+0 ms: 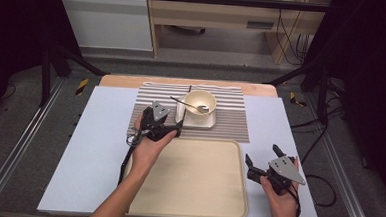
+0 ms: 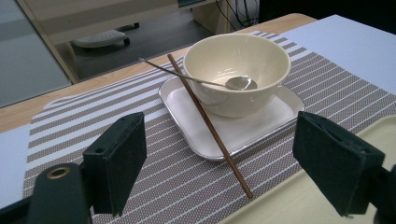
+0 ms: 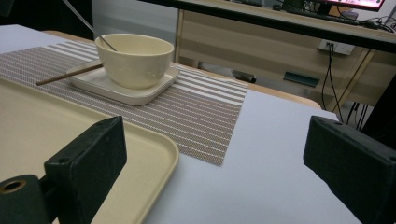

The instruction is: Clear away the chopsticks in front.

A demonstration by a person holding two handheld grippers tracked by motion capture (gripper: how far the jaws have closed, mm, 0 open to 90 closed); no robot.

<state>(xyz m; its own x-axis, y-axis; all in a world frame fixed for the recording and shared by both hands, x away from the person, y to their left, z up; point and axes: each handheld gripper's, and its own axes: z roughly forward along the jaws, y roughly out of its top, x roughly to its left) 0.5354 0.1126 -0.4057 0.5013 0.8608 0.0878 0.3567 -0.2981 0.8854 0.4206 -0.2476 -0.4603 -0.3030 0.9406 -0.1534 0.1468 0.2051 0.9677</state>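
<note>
- High view: left gripper (image 1: 180, 124) hangs wide and empty beside the chopstick (image 1: 185, 106), which leans on the plate (image 1: 206, 122) under the bowl (image 1: 199, 107), placed to reach it.
- Right gripper (image 1: 261, 158), wide and empty, waits beside the tray (image 1: 192, 178).

Your table (image 1: 94, 148) carried a striped placemat (image 1: 230, 121) and a beige tray (image 1: 197, 184), apparently just touching at the tray's far edge.

A beige tray (image 1: 197, 176) lies near a striped placemat (image 1: 233, 123).
</note>
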